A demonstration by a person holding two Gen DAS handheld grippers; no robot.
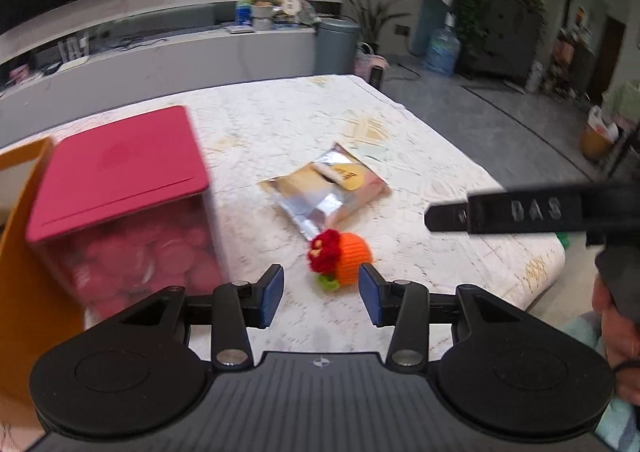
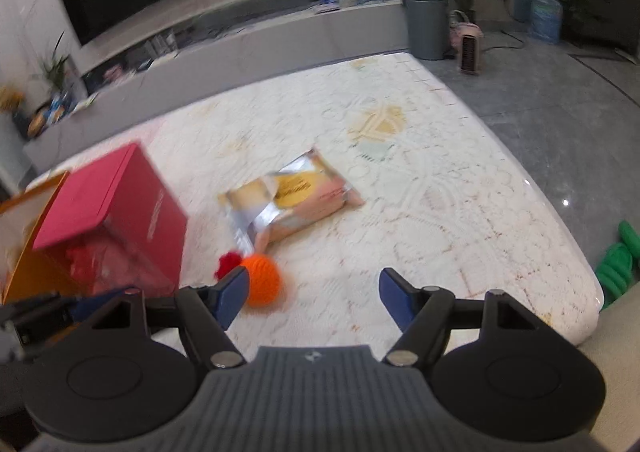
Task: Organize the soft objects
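Note:
An orange crocheted toy with a red flower (image 1: 340,256) lies on the white tablecloth (image 1: 280,124), just beyond my left gripper (image 1: 322,294), which is open and empty. In the right wrist view the toy (image 2: 260,280) sits by the left fingertip of my right gripper (image 2: 314,292), also open and empty. A foil snack bag (image 1: 326,188) lies flat behind the toy; it also shows in the right wrist view (image 2: 292,200). The right gripper's black finger (image 1: 504,212) reaches in from the right of the left wrist view.
A clear box with a pink-red lid (image 1: 120,196) stands at the left, against an orange container (image 1: 20,252); the box also shows in the right wrist view (image 2: 112,220). The table edge (image 2: 580,252) curves at the right. A grey bin (image 2: 426,20) stands beyond.

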